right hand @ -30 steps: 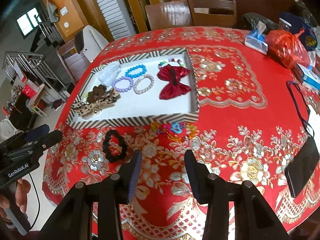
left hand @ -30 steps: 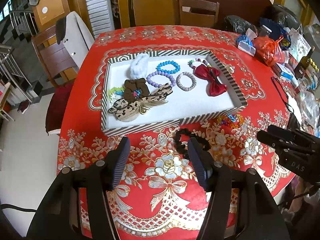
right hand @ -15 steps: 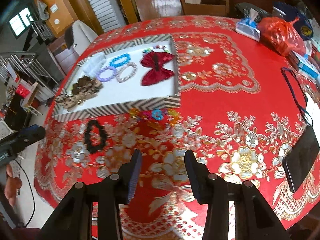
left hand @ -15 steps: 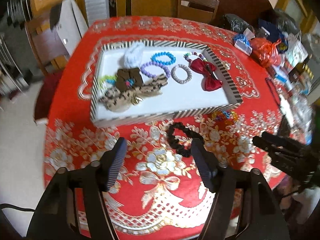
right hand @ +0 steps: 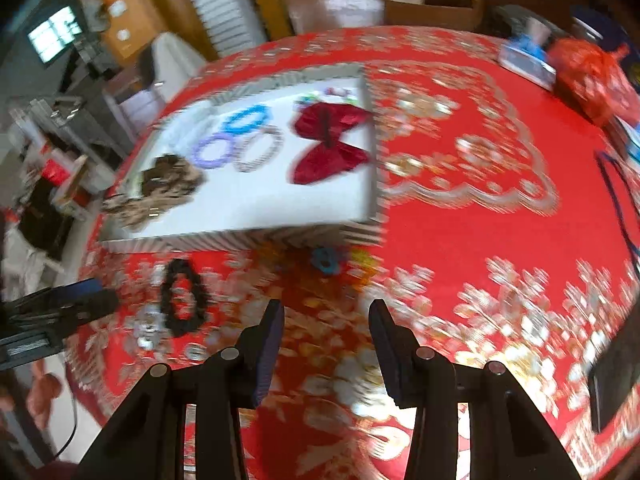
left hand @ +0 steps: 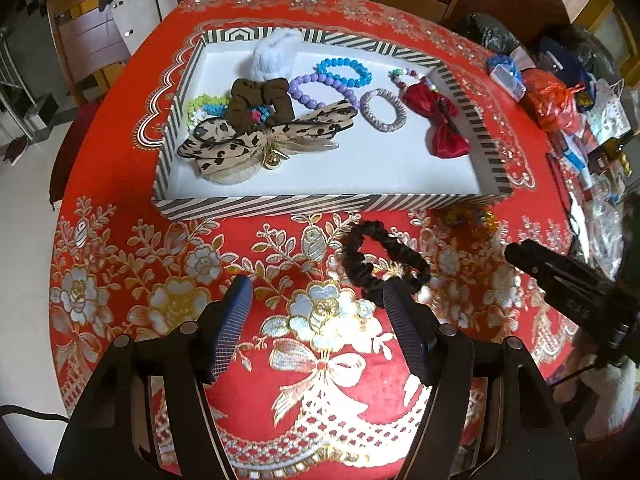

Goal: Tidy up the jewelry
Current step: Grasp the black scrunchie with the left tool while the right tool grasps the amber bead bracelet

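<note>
The left gripper is held over the red floral tablecloth, on the near side of the striped tray. Its jaws have just been opening and are spread wide, with nothing gripped; only cloth is seen between them. A black scrunchie is laid on the cloth between this gripper and the tray's near wall, and its near loop is overlapped in the picture by the gripper's right finger; contact cannot be told. The right gripper is seen nearer the tray's right corner, its jaws parted and empty, above the cloth. Just in front of that corner a multicoloured beaded piece is found on the cloth, blurred in the right view and half hidden in the left.

Inside the tray, on its white floor, a leopard-print bow is placed at the near left, with a brown scrunchie just behind it. Toward the middle a purple bead bracelet and a silver bracelet are set, a blue bead bracelet behind them. A dark red bow is laid by the tray's right wall. A white fluffy piece is rested against the far wall.
</note>
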A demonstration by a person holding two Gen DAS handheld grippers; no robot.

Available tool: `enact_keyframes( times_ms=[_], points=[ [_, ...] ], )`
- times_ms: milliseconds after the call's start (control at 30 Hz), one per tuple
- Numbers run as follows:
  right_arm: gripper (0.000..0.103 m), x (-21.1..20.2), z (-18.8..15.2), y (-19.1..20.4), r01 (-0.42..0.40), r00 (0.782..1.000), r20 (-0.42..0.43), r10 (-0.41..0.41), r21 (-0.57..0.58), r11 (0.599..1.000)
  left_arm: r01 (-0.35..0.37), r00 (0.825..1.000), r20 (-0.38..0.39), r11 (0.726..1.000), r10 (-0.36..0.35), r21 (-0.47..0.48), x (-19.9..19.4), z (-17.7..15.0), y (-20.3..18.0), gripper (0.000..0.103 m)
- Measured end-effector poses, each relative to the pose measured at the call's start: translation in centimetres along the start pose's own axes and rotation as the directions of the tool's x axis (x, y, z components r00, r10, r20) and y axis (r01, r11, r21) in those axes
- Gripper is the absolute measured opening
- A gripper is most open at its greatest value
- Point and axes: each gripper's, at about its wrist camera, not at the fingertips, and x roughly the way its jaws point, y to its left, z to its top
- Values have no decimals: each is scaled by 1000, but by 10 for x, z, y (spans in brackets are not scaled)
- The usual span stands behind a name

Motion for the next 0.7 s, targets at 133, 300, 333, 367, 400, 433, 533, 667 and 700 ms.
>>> enact_keyframes(
  times_ms=[133, 300, 333, 367, 400, 433, 533, 667, 700],
  points=[
    [42, 17, 8, 14, 19, 1000, -18, -21, -94, 995, -9, 1000, -6, 1000, 9, 1, 13, 7, -7, 68],
    [36, 36, 17, 14, -1, 1000, -24, -2, -127, 992, -37, 999, -10, 999, 37, 12, 29, 13, -15, 68],
    [33, 40, 18, 13, -4, 1000, -27, 1, -129, 992, -40, 999, -12, 999, 40, 13, 32, 15, -16, 68],
    [27, 44, 20, 11, -2, 1000, -31, -1, -127, 992, -41, 999, -13, 999, 42, 14, 35, 16, -17, 68],
    [22, 47, 21, 9, 2, 999, -35, -7, -120, 993, -43, 999, -16, 999, 44, 16, 38, 17, -19, 68],
    [21, 49, 22, 7, -7, 999, -35, 3, -111, 994, -45, 999, -21, 999, 45, 16, 41, 17, -20, 68],
    [11, 50, 23, 5, -40, 999, -41, 36, -84, 996, -37, 998, -43, 999, 37, 8, 52, 18, -20, 56],
    [9, 38, 23, -3, -111, 994, -25, 110, -19, 994, -49, 998, -30, 998, 51, 46, 53, 18, -24, 10],
    [9, 31, 22, -5, -127, 992, -12, 127, -2, 992, -33, 999, -41, 999, 35, 41, 54, 17, -22, 9]
  ],
)
